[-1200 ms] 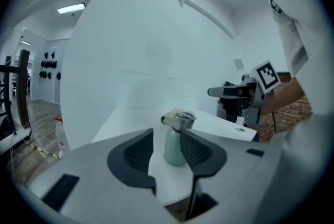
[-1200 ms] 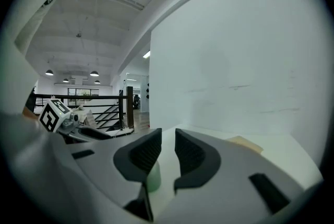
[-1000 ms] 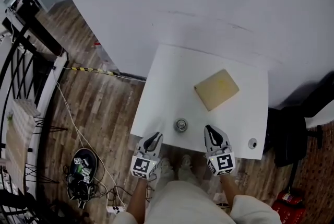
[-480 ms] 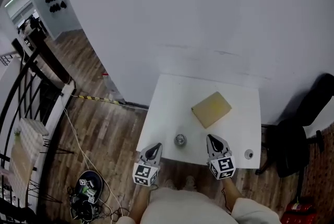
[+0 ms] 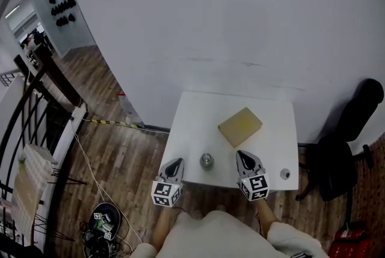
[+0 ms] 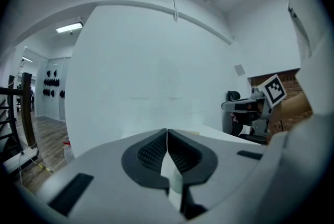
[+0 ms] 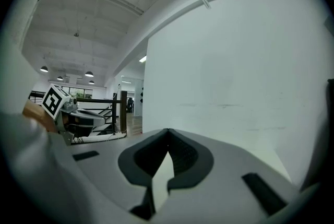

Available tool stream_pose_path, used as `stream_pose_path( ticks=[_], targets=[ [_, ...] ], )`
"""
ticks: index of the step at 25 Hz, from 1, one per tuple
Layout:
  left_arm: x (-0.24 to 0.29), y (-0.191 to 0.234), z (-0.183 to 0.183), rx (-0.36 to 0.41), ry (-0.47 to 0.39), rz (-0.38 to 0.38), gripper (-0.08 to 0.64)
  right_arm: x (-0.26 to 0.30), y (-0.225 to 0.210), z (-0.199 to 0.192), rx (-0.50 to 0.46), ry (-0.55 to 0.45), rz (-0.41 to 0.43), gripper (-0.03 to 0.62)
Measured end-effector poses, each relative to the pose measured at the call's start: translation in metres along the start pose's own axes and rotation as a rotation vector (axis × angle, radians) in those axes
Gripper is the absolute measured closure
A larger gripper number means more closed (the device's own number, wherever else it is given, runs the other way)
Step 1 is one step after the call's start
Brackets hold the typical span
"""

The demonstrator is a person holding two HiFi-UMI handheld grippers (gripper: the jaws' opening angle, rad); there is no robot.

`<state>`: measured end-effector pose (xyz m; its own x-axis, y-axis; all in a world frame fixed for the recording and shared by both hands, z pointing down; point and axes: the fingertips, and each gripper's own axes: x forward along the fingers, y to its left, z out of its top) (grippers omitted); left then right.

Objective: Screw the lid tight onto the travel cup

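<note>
Bright, even indoor light fills every view; ceiling lamps [image 7: 44, 69] glow above and left of the fingers [image 7: 151, 154] of the right gripper [image 7: 167, 131]. Both gripper views bow strongly, with black corners.

Looks down on a small white table [image 5: 198, 124] set with its far edge against a plain white wall [image 5: 210, 10], over a floor [image 5: 129, 154] of brown wood planks. Shows a black office chair [image 5: 337, 160] just off the tabletop's right edge, and well off its left edge a yellow-and-black strip [image 5: 108, 123] lying on the planks and a black railing [image 5: 30, 106]. Takes light from round ceiling lamps [image 7: 88, 74] and a strip lamp [image 6: 69, 27] in the open hall beyond the wall.
</note>
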<state>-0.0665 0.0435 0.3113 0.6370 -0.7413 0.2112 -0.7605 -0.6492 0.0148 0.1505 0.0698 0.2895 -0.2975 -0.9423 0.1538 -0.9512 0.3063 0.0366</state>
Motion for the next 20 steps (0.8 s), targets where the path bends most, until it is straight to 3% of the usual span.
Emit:
stream_pose_path(
  ticks=[13,20],
  targets=[
    [0.008,0.002,0.001,0.027,0.011,-0.002,0.551,0.0,-0.002,-0.001,-0.006,0.017,-0.02,0.594],
    [0.014,0.003,0.001,-0.002,0.007,-0.001,0.551,0.003,-0.003,-0.004,0.005,0.024,-0.016,0.594]
  ],
)
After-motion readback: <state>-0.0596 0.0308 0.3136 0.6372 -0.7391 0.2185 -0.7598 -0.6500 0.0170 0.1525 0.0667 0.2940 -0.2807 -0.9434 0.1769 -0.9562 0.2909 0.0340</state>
